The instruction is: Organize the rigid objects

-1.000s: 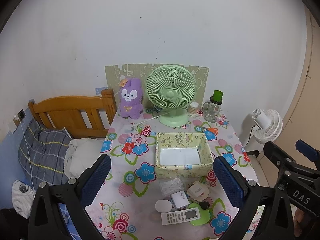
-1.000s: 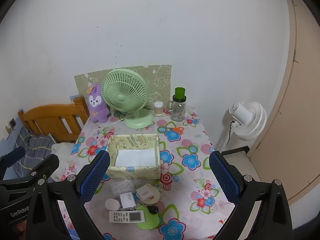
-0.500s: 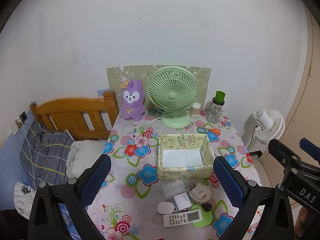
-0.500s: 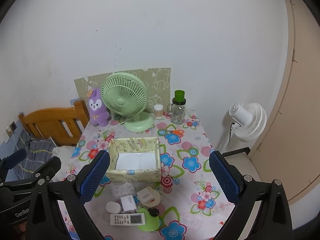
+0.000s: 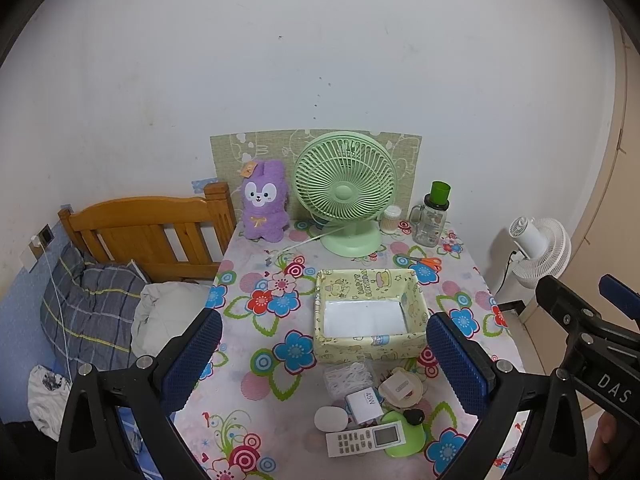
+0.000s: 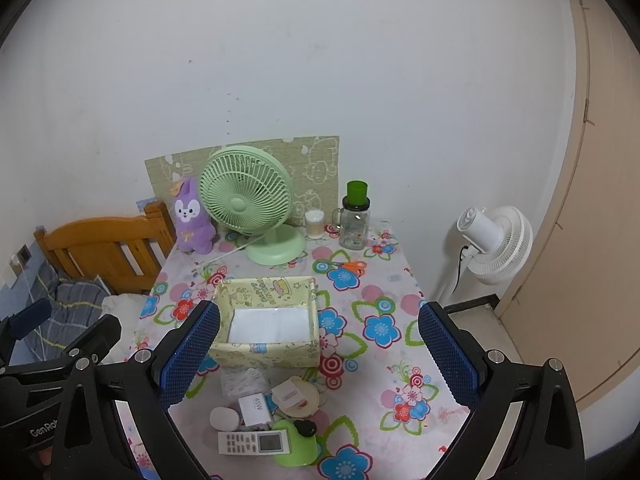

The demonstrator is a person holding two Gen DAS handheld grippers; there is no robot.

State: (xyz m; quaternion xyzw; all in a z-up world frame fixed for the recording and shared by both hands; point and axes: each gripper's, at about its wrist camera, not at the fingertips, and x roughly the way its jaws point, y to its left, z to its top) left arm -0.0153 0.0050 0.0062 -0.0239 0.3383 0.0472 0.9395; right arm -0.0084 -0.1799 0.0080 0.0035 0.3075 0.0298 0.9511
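Note:
An empty yellow patterned box (image 5: 368, 314) (image 6: 267, 320) stands mid-table. In front of it lies a cluster: a white remote (image 5: 369, 438) (image 6: 253, 442), a white charger cube (image 5: 365, 400) (image 6: 255, 409), a white round puck (image 5: 331, 419) (image 6: 223, 418), a green dish (image 5: 404, 440) (image 6: 296, 446), a black key fob (image 5: 414, 415), a round cream case (image 5: 402, 388) (image 6: 296, 396) and a clear bag (image 5: 347, 375). My left gripper (image 5: 324, 360) and right gripper (image 6: 318, 356) are open and empty, held high above the table's near edge.
A green desk fan (image 5: 346, 196), purple plush (image 5: 264, 202), glass jar with green lid (image 5: 434, 216), small cup (image 5: 391, 219) and orange scissors (image 5: 426, 262) stand at the table's back. A wooden bed (image 5: 148, 232) lies left, a white floor fan (image 5: 538, 250) right.
Both grippers have drifted slightly back and up, so the table sits a little lower and farther in view. Nothing on the table has moved.

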